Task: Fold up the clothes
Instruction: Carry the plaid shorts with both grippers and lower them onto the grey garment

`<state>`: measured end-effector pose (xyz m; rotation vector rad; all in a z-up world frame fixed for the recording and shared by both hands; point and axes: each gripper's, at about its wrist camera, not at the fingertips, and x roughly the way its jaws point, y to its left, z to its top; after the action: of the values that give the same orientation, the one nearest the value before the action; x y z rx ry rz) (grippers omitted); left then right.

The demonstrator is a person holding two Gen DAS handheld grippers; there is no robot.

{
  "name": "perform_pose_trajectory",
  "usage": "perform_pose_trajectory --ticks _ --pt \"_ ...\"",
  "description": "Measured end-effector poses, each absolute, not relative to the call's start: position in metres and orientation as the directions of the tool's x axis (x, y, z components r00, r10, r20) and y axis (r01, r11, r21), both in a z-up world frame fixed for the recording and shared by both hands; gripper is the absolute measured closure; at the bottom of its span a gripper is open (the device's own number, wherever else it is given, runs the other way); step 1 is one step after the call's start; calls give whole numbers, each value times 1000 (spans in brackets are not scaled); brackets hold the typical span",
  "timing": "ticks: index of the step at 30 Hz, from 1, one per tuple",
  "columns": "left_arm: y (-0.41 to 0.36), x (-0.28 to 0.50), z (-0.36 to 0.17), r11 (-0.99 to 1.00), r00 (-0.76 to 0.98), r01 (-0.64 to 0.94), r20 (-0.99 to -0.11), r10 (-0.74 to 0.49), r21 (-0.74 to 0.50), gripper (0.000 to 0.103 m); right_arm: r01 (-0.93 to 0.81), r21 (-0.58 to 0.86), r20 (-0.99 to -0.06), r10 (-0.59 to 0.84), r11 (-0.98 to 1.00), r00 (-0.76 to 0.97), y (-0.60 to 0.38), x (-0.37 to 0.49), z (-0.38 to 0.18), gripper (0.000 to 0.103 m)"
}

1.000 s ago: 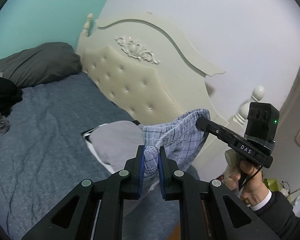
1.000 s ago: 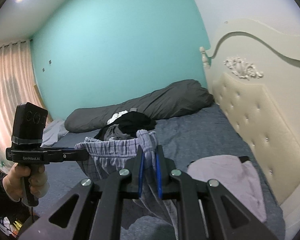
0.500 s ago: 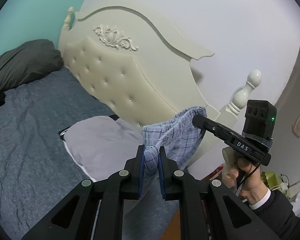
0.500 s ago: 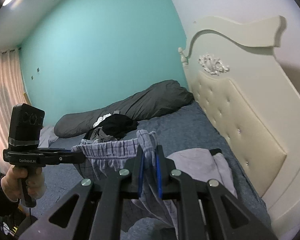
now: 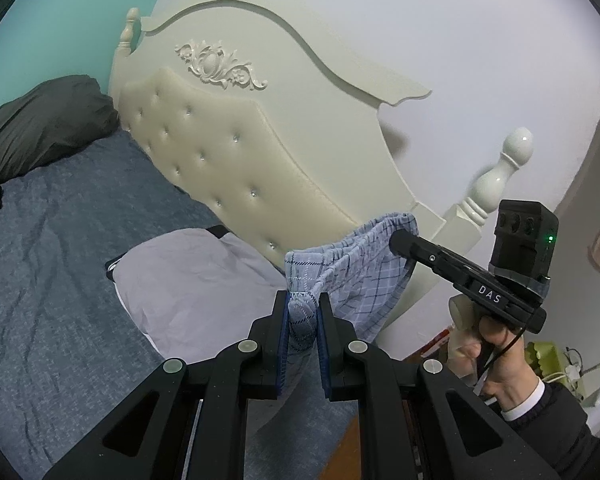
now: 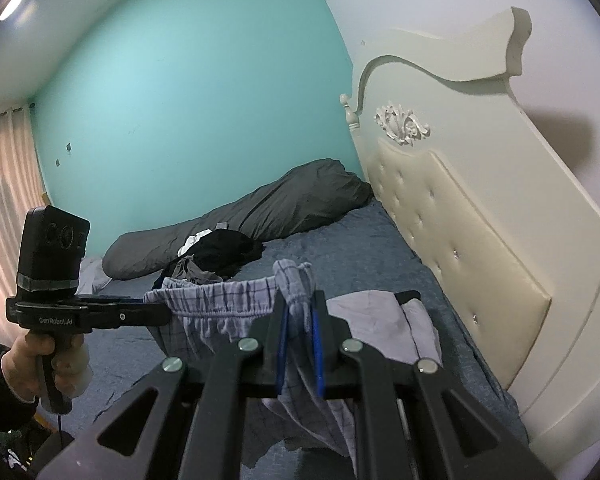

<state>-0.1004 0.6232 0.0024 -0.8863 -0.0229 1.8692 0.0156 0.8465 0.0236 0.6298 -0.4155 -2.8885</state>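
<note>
Blue-and-white plaid shorts [image 5: 366, 276] hang in the air over the bed, stretched by the elastic waistband [image 6: 220, 306] between both grippers. My left gripper [image 5: 302, 304] is shut on one bunched end of the waistband. My right gripper [image 6: 298, 304] is shut on the other end, with the legs hanging below it. In the left wrist view the right gripper [image 5: 401, 241] comes in from the right, held by a hand [image 5: 496, 352]. In the right wrist view the left gripper [image 6: 158, 309] comes in from the left.
A flat pale lilac garment [image 5: 192, 280] lies on the blue-grey bed sheet [image 5: 52, 260] close to the cream tufted headboard [image 5: 240, 152]. Dark clothes [image 6: 224, 252] are piled by a grey duvet [image 6: 268, 208]. A bedpost [image 5: 496, 176] stands at the right.
Both grippers have carried the stretched shorts nearer to the headboard and the lilac garment. Both still hold the waistband as before.
</note>
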Motion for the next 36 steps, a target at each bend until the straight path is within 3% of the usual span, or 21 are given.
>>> perform_pose_trajectory --ticks 14,36 --pt "655 -162 -33 -528 -225 -762 -612 758 -374 90 39 296 -452 -176 -954 -875 864 -44 -8 93" --pt "679 -276 -143 -597 -168 -667 -690 704 -447 90 5 235 -641 -159 -972 -751 879 -182 -98 93"
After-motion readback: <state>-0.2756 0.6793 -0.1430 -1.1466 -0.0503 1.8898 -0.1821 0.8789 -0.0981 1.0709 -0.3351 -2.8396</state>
